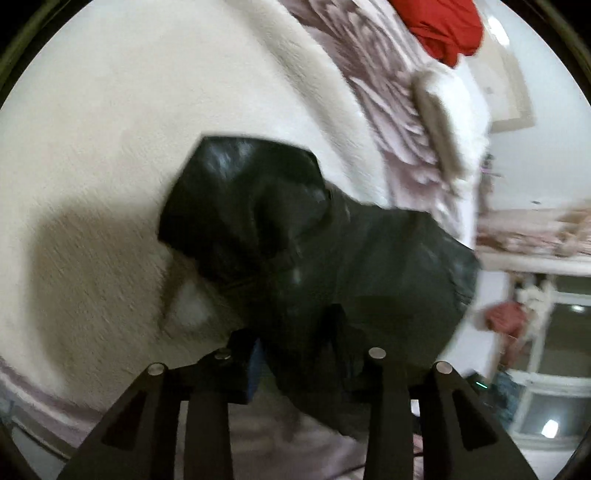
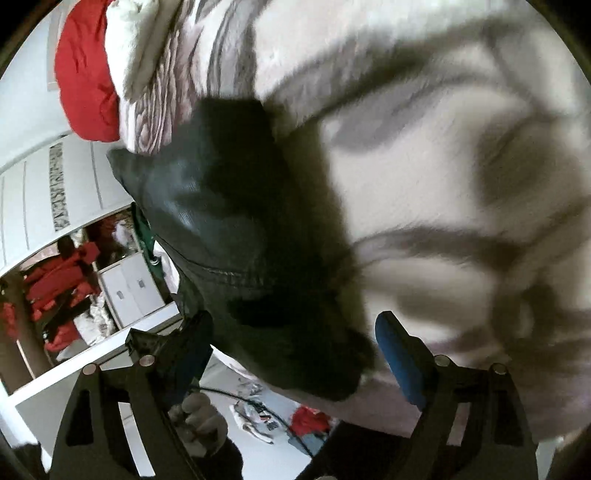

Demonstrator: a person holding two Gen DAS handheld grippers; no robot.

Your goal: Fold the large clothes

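Note:
A black leather-like garment [image 1: 295, 243] lies bunched on a cream fleece blanket [image 1: 129, 129] on the bed. My left gripper [image 1: 295, 343] is shut on the garment's near edge, and the fabric hides its fingertips. In the right wrist view the same black garment [image 2: 240, 236] hangs over the bed's edge. My right gripper [image 2: 291, 339] stands open around the garment's lower end, with its blue pads [image 2: 399, 362] apart on either side of the fabric.
A red garment [image 1: 447, 26] lies at the bed's far end, also in the right wrist view [image 2: 88, 77], beside a white pillow [image 1: 447, 118]. A patterned pink-grey blanket [image 2: 461, 155] covers the bed. White drawers [image 2: 129, 291] and red clothes [image 2: 55, 280] stand on the floor side.

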